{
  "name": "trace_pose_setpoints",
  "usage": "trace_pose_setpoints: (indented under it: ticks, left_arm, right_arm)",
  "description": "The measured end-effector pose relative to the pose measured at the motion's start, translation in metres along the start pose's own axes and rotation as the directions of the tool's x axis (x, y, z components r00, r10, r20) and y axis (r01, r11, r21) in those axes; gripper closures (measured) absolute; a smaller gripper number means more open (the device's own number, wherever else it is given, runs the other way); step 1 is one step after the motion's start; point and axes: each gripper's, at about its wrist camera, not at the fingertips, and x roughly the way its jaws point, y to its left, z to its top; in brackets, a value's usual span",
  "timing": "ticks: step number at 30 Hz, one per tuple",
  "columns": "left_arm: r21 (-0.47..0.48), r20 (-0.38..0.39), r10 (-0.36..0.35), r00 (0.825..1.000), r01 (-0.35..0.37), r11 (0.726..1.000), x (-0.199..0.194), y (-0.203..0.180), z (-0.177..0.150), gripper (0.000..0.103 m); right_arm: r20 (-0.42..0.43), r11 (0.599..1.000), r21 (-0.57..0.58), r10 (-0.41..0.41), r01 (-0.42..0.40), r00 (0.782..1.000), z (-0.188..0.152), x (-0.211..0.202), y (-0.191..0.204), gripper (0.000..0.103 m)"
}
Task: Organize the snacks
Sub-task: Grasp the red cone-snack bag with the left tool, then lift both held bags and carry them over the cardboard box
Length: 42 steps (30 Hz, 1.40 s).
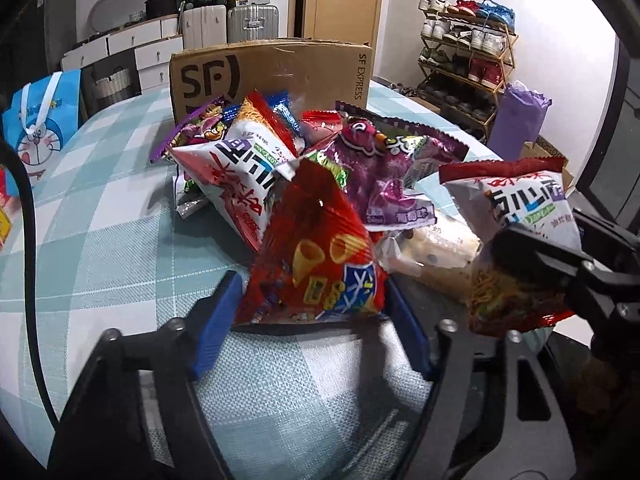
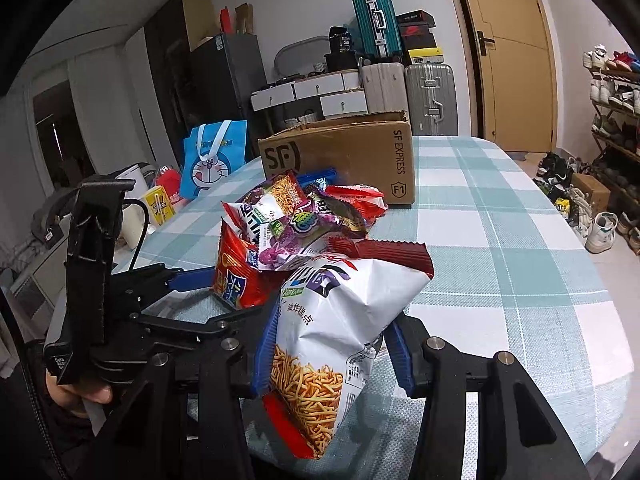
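The right gripper (image 2: 328, 356) is clamped on the lower part of a white bag (image 2: 340, 320) of fried noodle sticks, both blue pads pressing its sides. The bag is puffy and slick, so it could squirm out of the pads when lifted, or burst if squeezed harder.

The left gripper (image 1: 312, 312) has a red bag (image 1: 316, 256) of cone snacks between its pads; the pads touch the bag's bottom corners, though how firm the hold is I cannot tell. Only the bag's lowest edge is caught, so it could pivot or drop once it leaves the surface (image 1: 100, 240).

That red bag leans into the pile (image 1: 288, 168), under a second white bag (image 1: 240, 176) and a purple bag (image 1: 384, 168). Pulling it away may topple these and scatter them across the surface, some perhaps over the edge.

Behind the pile stands the open box (image 1: 272, 72), probably where the snacks go. With both bags raised at once, the grippers may bump each other, or a bag may catch the box's rim and fall outside.
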Motion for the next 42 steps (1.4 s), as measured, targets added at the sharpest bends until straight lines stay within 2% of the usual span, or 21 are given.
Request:
trace_pose_setpoints:
  ticks: [4,11,18,23,25,32,37,42]
  left_arm:
    - [0.002,0.007,-0.012,1.000,0.012,1.000,-0.002,0.000,0.001,0.045]
    - [0.006,0.020,-0.030,0.999,0.030,1.000,-0.015,0.003,-0.003,0.049]
    - [0.011,0.047,-0.033,0.998,0.032,0.999,-0.031,0.002,-0.008,0.053]
    - [0.024,0.042,-0.029,0.999,0.028,0.999,-0.034,0.001,-0.013,0.051]
    - [0.023,0.040,-0.012,0.999,0.011,1.000,-0.033,0.002,-0.013,0.042]
    - [0.034,-0.001,-0.013,1.000,0.013,0.999,-0.017,-0.001,-0.009,0.040]
    - [0.033,0.006,-0.030,1.000,0.030,0.999,-0.014,-0.004,-0.009,0.050]
    - [0.025,0.027,-0.050,0.998,0.050,0.998,-0.023,-0.001,-0.011,0.055]
  right_arm:
    - [0.000,1.000,0.000,0.002,-0.002,1.000,0.000,0.001,0.000,0.054]
    - [0.005,1.000,0.009,0.007,-0.007,1.000,-0.002,-0.001,-0.002,0.054]
    - [0.052,0.999,0.040,0.016,-0.018,0.999,0.000,-0.010,-0.011,0.054]
    - [0.050,0.999,0.037,0.024,-0.026,0.998,0.001,-0.010,-0.011,0.054]
    - [0.054,0.999,0.029,0.023,-0.025,0.998,0.001,-0.010,-0.009,0.054]
    - [0.054,0.999,0.025,0.029,-0.031,0.998,0.000,-0.009,-0.007,0.054]
    - [0.056,0.999,0.026,0.031,-0.032,0.998,0.000,-0.009,-0.008,0.054]
    - [0.056,0.999,0.033,0.031,-0.033,0.998,0.000,-0.008,-0.009,0.054]
